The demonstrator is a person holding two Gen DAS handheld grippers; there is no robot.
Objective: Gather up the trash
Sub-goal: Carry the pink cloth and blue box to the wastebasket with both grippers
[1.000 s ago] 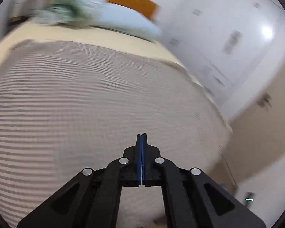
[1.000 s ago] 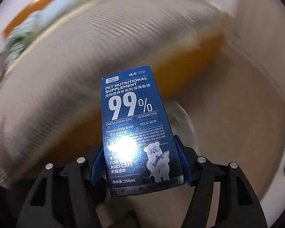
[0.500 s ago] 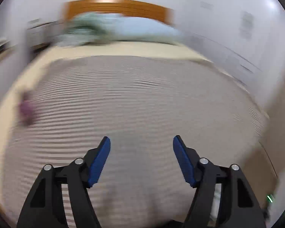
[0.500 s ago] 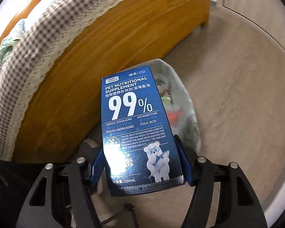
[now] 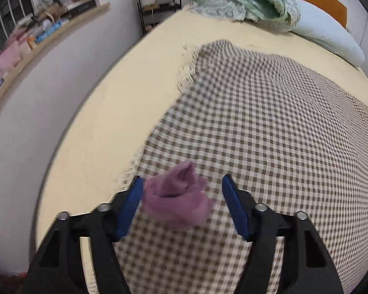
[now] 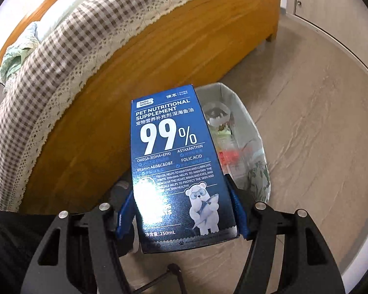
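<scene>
In the left wrist view a crumpled purple wad (image 5: 177,194) lies on the checked bedspread (image 5: 269,127). My left gripper (image 5: 182,207) is open, and the wad sits between its blue fingers, nearer the left one. In the right wrist view my right gripper (image 6: 181,214) is shut on a dark blue pet supplement box (image 6: 179,166). It holds the box above the near edge of a trash bin lined with a clear bag (image 6: 247,147), which has several pieces of trash inside.
The bin stands on the pale floor (image 6: 306,122) against the wooden bed frame (image 6: 139,68). On the bed lie a green blanket (image 5: 245,0) and a pale pillow (image 5: 326,34). A cluttered shelf (image 5: 36,31) runs along the left wall.
My left gripper opened and swung left across the bed until the purple wad came between its fingers. My right gripper carried the box down from the bed to over the bin.
</scene>
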